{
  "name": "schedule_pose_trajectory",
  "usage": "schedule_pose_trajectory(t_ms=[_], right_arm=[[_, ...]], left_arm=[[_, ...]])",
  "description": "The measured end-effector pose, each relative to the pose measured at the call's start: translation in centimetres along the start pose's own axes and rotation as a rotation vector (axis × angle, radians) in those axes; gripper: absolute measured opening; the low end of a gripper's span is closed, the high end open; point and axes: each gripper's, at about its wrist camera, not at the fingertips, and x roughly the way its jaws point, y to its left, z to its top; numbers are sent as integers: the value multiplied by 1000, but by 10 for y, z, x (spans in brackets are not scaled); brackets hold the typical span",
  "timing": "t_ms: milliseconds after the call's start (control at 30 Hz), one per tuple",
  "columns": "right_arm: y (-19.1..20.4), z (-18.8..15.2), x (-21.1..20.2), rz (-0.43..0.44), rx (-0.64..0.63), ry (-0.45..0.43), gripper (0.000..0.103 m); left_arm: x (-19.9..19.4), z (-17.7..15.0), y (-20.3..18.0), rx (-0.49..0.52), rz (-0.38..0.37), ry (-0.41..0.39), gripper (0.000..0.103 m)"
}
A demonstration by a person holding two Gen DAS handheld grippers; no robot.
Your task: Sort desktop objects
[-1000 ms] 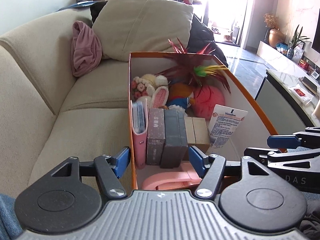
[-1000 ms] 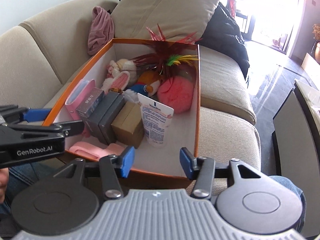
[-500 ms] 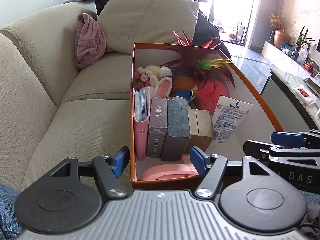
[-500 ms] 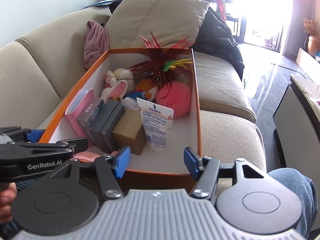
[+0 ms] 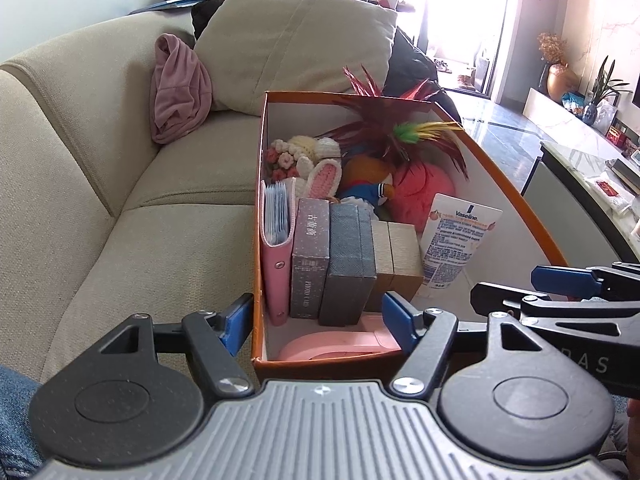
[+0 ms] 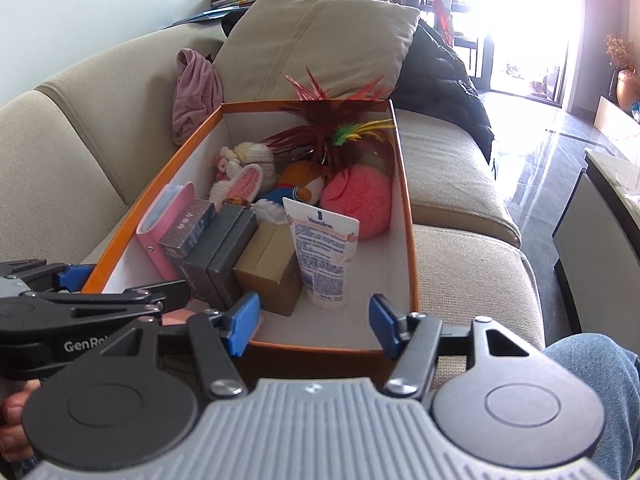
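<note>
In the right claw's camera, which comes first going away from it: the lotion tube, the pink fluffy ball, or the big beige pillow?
1. Lotion tube: standing in the orange box, nearest the right claw.
2. Pink fluffy ball: behind the tube, near the box's far end.
3. Beige pillow: outside the box, against the sofa back.
</note>
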Motion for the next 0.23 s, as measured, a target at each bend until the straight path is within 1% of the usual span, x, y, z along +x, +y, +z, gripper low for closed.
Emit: schedule_pose_trajectory(t_ms=[233], right_arm=[[1, -1, 0, -2, 1, -7, 63]], left_arm=[[0, 0, -1, -1, 7, 0, 81]])
